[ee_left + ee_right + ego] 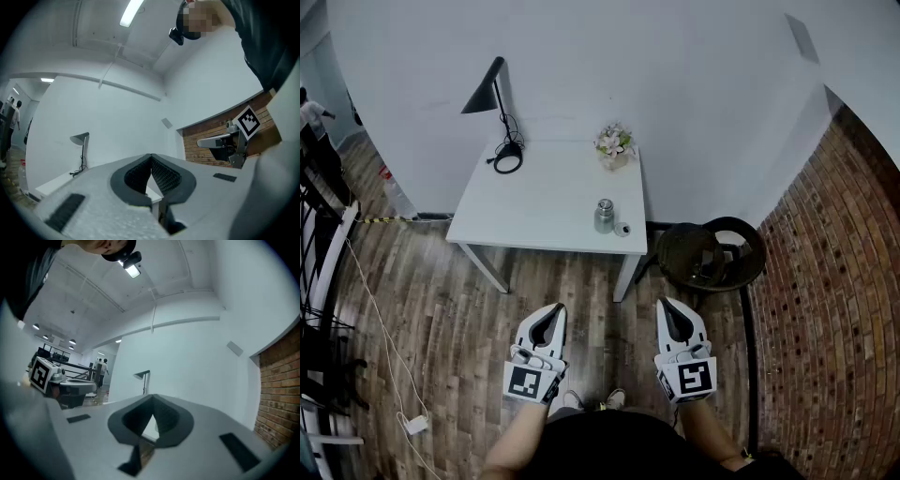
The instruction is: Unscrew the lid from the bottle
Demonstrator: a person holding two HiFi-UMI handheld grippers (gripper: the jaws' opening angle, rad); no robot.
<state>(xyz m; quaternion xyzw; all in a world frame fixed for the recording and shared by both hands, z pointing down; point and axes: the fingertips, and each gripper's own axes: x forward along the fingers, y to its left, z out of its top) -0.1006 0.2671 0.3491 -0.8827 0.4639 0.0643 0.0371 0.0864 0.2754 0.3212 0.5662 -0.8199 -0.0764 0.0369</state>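
Tongs status: both pairs are closed tip to tip and hold nothing. We carry the left gripper [551, 317] and the right gripper [669, 311] side by side over the brown wood-plank floor [441, 309], well short of the white rectangular table [534, 211]. The small silver metal bottle [604, 216] stands upright near the table's front right corner. A small round object [622, 229] lies just beside it. We cannot tell from here whether the bottle is capped. We judge the task not yet begun: approach, grip and unscrewing all remain.
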